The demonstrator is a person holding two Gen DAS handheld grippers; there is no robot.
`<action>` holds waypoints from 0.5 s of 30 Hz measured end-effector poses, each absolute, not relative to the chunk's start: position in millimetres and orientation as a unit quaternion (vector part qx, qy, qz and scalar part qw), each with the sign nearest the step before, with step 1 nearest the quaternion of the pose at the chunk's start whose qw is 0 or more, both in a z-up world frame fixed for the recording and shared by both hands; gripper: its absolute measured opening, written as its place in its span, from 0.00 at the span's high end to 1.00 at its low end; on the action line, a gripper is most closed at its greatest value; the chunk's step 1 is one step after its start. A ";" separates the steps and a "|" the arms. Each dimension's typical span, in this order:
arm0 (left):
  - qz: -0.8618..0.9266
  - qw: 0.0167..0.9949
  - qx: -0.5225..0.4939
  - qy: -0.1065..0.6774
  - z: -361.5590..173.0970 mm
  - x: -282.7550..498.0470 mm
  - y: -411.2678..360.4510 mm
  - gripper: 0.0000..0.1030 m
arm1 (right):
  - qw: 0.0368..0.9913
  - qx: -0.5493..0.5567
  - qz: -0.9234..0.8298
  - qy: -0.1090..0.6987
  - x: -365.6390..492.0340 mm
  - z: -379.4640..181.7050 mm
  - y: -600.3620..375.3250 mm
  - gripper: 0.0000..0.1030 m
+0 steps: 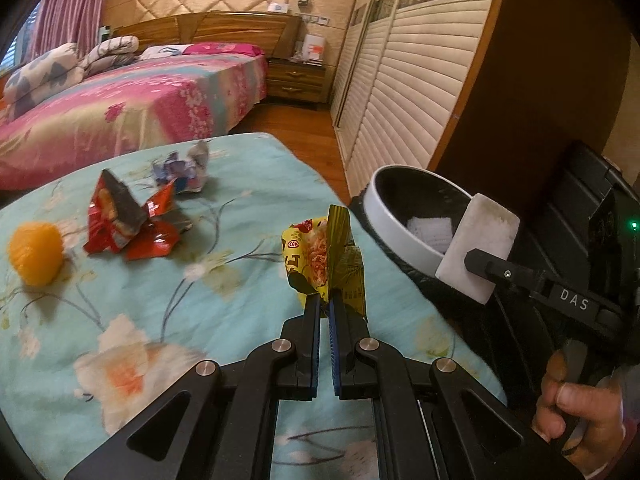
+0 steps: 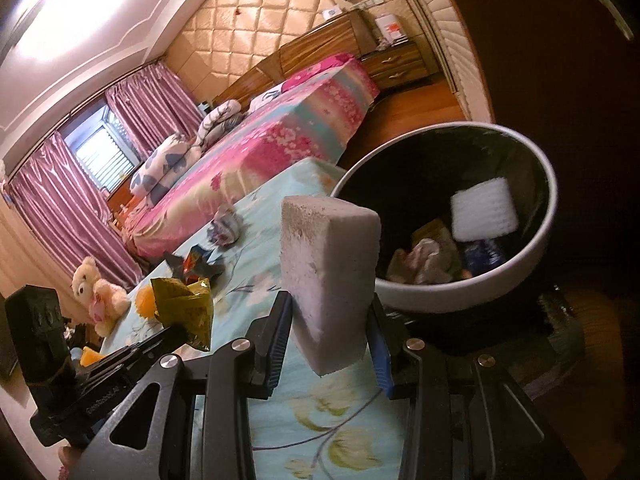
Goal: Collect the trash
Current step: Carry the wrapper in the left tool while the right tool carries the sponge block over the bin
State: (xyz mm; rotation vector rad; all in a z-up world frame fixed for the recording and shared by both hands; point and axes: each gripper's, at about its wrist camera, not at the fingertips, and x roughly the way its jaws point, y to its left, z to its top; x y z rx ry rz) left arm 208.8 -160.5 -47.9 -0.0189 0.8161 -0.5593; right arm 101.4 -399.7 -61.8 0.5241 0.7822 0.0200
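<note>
My left gripper (image 1: 326, 300) is shut on a yellow-green snack wrapper (image 1: 320, 256), held up over the turquoise floral tablecloth (image 1: 224, 280). My right gripper (image 2: 329, 308) is shut on a white foam block (image 2: 328, 264), close to the white-rimmed trash bin (image 2: 440, 298) at the table's right edge. The bin holds a white foam piece (image 2: 484, 212) and crumpled scraps. In the left wrist view the block (image 1: 476, 244) hangs against the bin's rim (image 1: 400, 220). A red wrapper (image 1: 124, 224) and a crumpled blue-white wrapper (image 1: 184, 170) lie on the cloth.
An orange (image 1: 36, 252) sits at the table's left. A teddy bear (image 2: 96, 292) lies beyond that end. A bed with a pink cover (image 1: 140, 108), a nightstand (image 1: 296, 80) and a louvred wardrobe (image 1: 400, 92) stand behind. A person's hand (image 1: 576, 400) grips the right handle.
</note>
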 end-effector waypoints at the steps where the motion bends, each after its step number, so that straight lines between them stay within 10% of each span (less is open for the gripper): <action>1: -0.270 0.880 -0.008 0.391 -47.6 209.4 -163.2 0.97 | 0.891 0.253 0.007 0.376 100.9 -61.3 -403.0 0.64; 15: -0.305 0.875 0.013 0.375 -36.4 226.8 -220.5 0.97 | 0.897 0.252 -0.039 0.362 106.1 -52.8 -453.0 0.64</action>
